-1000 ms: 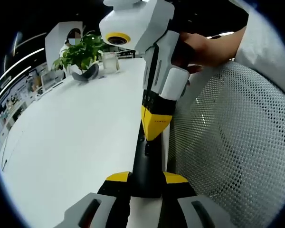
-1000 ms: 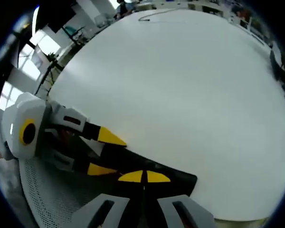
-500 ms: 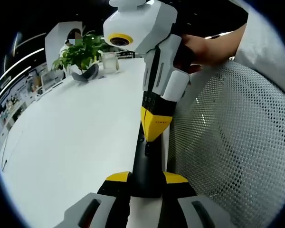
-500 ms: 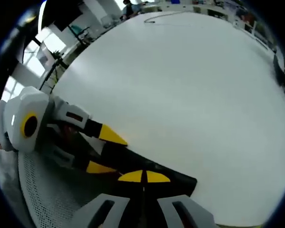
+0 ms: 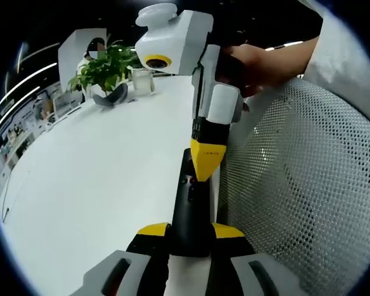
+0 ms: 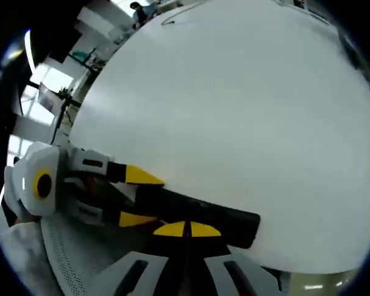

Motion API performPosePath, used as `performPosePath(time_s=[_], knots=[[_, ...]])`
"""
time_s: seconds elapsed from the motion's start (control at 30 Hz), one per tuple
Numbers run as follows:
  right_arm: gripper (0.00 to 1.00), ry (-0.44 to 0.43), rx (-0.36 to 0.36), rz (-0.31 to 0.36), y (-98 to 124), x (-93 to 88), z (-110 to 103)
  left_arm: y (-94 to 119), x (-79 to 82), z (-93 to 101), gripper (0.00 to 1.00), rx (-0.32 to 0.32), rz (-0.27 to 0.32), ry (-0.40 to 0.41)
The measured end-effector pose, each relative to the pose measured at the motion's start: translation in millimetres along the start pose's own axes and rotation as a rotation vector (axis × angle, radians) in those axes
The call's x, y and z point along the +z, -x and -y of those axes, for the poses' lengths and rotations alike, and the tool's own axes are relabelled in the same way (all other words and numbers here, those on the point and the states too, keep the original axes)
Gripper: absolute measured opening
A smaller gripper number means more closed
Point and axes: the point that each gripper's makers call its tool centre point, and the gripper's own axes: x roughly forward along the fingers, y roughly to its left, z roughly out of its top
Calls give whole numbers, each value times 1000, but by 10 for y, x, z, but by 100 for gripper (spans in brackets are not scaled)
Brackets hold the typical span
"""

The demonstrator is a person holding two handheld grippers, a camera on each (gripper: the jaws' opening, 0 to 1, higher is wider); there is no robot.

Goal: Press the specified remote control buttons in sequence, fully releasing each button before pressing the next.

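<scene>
The left gripper (image 5: 191, 237) is pinching the near end of the black remote control (image 5: 191, 206), which is lying at the white table's (image 5: 98, 185) edge. The right gripper (image 5: 206, 163), its jaws pressed together, is touching the remote's face just ahead. Being light, rigid and likely slick, it is best held by its long sides.

This is an open-plan office. A broad white table (image 5: 92, 179) stretches ahead of the left gripper's fingers, with a potted plant (image 5: 105, 74) and a glass jar (image 5: 142, 80) at its far end. To the right of those fingers sits a white mesh office chair (image 5: 296, 179); ceiling strip lights (image 5: 31, 71) and shelving (image 5: 15, 132) lie far left.
</scene>
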Motion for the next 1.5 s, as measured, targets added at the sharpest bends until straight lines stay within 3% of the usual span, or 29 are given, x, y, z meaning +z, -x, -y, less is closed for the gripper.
performPosePath(time_s=[0.1,0.4,0.83,1.1,1.17,1.3,1.5], knots=[[0,2,5,-26,-17,-37,-23,3,0,2,24,1,1,1],[0,13,7,-22,-21,-25,-35,7,-1,4,24,-1,4,-1],[0,108,-31,-28,-52,-53,-28,-4,4,9,25,-5,9,-4],[0,100,-29,-25,-50,-43,-20,-5,6,7,25,-4,9,-5],[0,67,-13,-23,-48,-39,-19,-4,8,8,25,-4,10,-6],[0,-88,71,-26,-31,-26,-23,-5,4,6,25,-4,12,-2],[0,-56,94,9,-25,32,-90,-4,1,10,25,-6,11,-4]])
